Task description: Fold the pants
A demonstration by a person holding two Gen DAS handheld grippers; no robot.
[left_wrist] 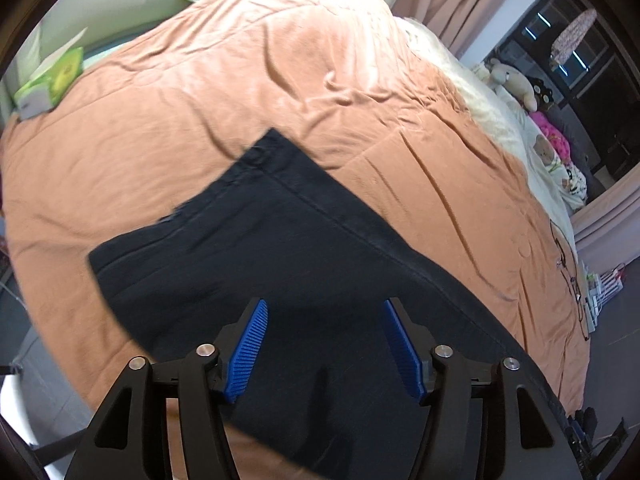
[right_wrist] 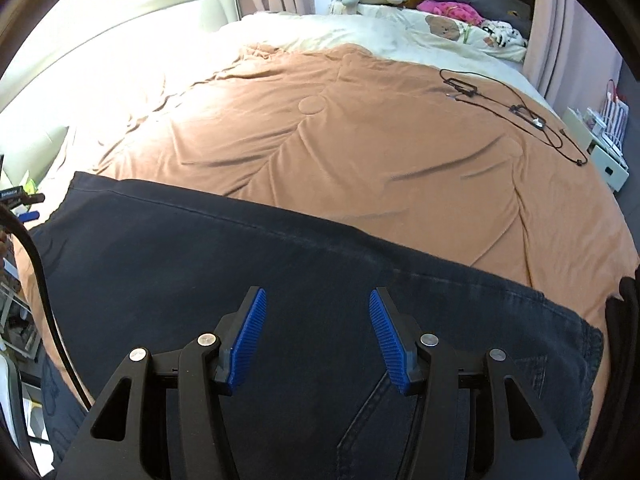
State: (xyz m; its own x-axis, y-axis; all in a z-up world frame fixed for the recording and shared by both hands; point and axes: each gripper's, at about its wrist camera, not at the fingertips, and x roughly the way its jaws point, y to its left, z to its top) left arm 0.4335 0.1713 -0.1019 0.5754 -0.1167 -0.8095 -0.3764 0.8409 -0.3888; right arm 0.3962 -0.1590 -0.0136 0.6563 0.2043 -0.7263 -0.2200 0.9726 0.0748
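Pants: we see dark pants (left_wrist: 280, 264) lying flat on the bed (left_wrist: 240, 92), over its orange cover. In the left wrist view they run from the hem at 11 o'clock down past 6 o'clock; in the right wrist view they fill the lower half, and stitched panels with what looks like a back pocket sit at 4 o'clock.

Left hand-held gripper: we find the left hand-held gripper (left_wrist: 324, 348) with its jaws well apart above the cloth, nothing between the blue pads (left_wrist: 246, 352).

Right hand-held gripper: the right hand-held gripper (right_wrist: 318, 340) likewise stands apart and empty over the pants.

Fold so far: we judge the legs already lie one on the other, lengthwise; a crosswise fold seems left.

Handling: we expect soft, limp denim-like cloth, fairly heavy for fabric, not fragile. It will sag between two holds and drag on the cover, not slide freely.

Where to hold: we would pinch both layers at the hem corners, at 11 o'clock in the left view, one hand-held gripper per corner.

Risk: we may catch the cover too, or only the top layer.
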